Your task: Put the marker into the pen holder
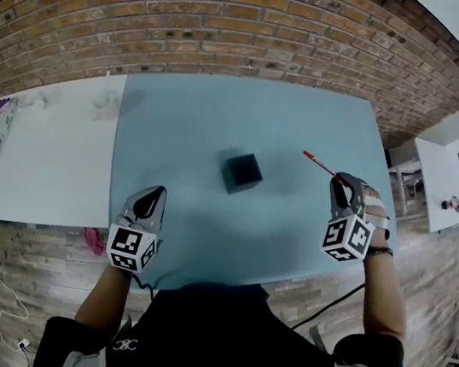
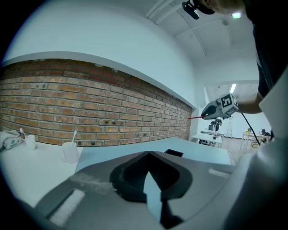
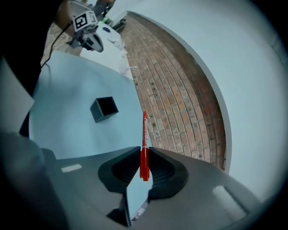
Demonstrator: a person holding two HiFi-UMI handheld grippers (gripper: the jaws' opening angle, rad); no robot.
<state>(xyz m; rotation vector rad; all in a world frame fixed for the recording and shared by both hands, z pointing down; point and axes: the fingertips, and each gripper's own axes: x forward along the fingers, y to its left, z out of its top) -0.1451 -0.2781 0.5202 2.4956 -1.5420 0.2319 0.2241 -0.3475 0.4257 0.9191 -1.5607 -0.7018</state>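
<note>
A black square pen holder stands open-topped near the middle of the light blue table; it also shows in the right gripper view and the left gripper view. My right gripper hovers to the holder's right, above the table, shut on a red marker. The marker sticks out past the jaws, pointing up and left. My left gripper hangs over the table's near left edge, shut with nothing in it.
A white table adjoins on the left, carrying a plastic cup and small items. A brick wall runs behind both tables. More white tables stand at the right across the wooden floor.
</note>
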